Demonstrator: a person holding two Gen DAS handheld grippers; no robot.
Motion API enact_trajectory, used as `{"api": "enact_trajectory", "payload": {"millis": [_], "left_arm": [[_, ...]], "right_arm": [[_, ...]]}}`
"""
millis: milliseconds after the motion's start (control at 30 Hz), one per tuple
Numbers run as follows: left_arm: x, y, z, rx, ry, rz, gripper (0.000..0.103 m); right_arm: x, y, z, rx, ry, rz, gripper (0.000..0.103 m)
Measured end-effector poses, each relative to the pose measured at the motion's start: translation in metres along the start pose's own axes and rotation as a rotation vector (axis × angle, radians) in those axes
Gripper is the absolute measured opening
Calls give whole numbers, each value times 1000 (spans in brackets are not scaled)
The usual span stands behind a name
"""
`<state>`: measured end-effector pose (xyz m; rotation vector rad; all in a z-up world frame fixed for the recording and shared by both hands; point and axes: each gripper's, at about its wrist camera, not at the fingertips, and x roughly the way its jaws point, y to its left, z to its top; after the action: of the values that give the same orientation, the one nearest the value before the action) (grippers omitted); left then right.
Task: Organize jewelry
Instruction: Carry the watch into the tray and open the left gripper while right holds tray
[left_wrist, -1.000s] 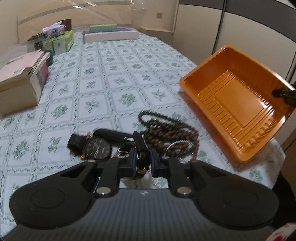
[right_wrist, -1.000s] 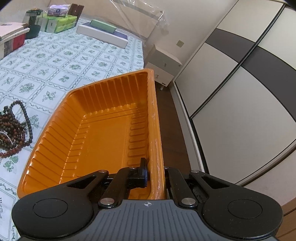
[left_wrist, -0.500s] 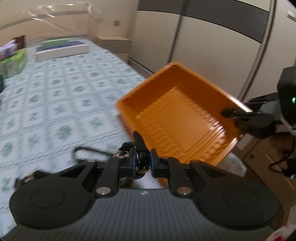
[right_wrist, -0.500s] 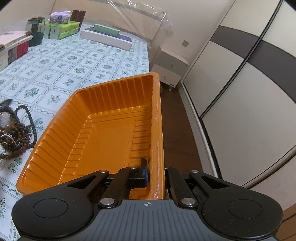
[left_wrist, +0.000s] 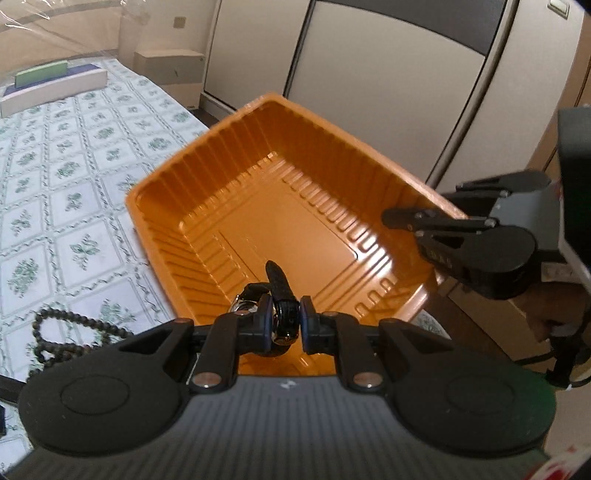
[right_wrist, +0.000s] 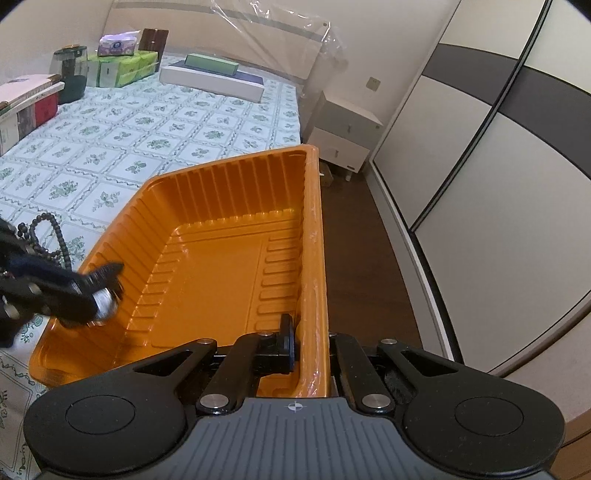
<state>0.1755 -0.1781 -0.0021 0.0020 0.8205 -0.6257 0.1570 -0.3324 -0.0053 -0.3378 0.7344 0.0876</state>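
Left gripper (left_wrist: 284, 325) clamped on a black-strapped watch (left_wrist: 282, 314), held over the tray's (left_wrist: 207, 173) 6 o'clock rim in the left view. Right gripper (right_wrist: 308, 347) closed on the tray's side wall, at 3 o'clock in that view. Tray is orange, ribbed, nothing lying in it. Bead strands (left_wrist: 66, 332) lie on the floral cloth (left_wrist: 74, 184) at 8 o'clock, just beside the tray.

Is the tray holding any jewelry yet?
No. The orange tray has a bare floor; the watch is clamped in the left gripper.
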Motion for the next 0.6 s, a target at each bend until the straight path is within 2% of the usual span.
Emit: {"api": "enact_trajectory", "payload": {"millis": [100,167,267,367,600], "left_arm": [[-1,-2,-3,-4,-11,0,20],[-7,2,-6,-19,-24,5,35],[-25,14,-14,-42,-51,43,37],[-47,32,-32,-67,-74,129,43],[-93,82,-84,-147,-71,359,45]], "right_arm": [[0,-1,-1,5,0,8,3],[0,-1,-1,5,-2,2,3],[0,-2,-1,12,-3,2,3],[0,-1,-1,12,-3,2,3],[-1,-1,-1,9,-2,0,3]]}}
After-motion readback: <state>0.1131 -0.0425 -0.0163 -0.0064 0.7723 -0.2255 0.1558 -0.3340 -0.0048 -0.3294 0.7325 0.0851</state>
